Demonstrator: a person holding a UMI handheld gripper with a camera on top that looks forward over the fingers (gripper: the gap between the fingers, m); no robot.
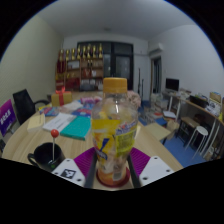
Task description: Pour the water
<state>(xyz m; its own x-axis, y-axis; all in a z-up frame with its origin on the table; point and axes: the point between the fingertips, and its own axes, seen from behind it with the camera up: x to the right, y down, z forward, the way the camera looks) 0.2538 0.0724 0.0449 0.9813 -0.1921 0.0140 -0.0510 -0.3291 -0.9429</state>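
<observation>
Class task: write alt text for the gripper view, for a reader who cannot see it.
A gripper holds a clear bottle with an orange cap and yellow label upright between its fingers, above a cluttered table with a black cup, in an office.

1. Tongs (pixel 112 170): two fingers, only their lower parts showed.
2. Inner faces carried purple-magenta pads (pixel 84 160).
3. Outer finger bodies were white with small black square markings.
4. No cables, screws, hand or sleeve discernible.
</observation>
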